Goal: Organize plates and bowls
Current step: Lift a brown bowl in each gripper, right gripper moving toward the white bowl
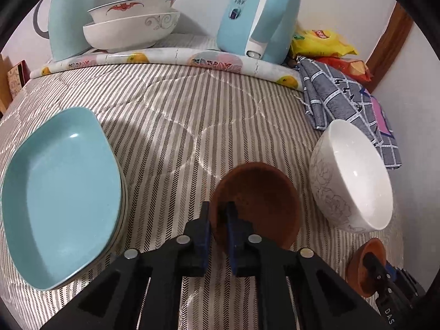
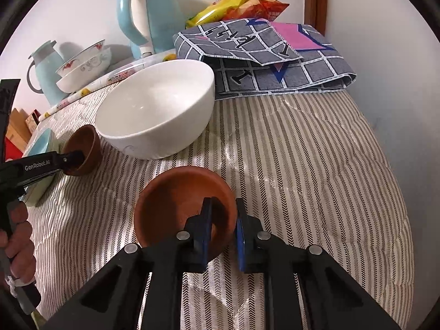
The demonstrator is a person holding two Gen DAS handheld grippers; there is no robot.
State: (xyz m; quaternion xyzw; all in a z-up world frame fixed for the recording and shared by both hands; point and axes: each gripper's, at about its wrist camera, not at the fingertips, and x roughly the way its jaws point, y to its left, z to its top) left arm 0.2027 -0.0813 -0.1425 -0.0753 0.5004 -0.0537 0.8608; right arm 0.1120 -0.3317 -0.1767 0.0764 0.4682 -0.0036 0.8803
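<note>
A small dark brown bowl point(image 1: 258, 206) rests on the striped bedcover, and my left gripper point(image 1: 218, 216) is shut on its near rim, one pad inside and one outside. From the right wrist view, that left gripper point(image 2: 73, 160) and the dark brown bowl point(image 2: 85, 148) sit at the left. My right gripper point(image 2: 224, 216) is shut on the right rim of a terracotta bowl point(image 2: 178, 200). This terracotta bowl point(image 1: 360, 264) shows at the left view's lower right edge. Between them a large white bowl point(image 2: 156, 110) tilts on the cover. A stack of teal plates point(image 1: 60, 195) lies at the left.
Two stacked patterned white bowls point(image 1: 132, 27) stand at the back, between a pale blue jug point(image 1: 68, 16) and a blue kettle point(image 1: 255, 13). A folded grey checked cloth point(image 2: 275, 60) and snack bags point(image 2: 236, 5) fill the far right corner. A person's hand point(image 2: 19, 236) holds the left gripper.
</note>
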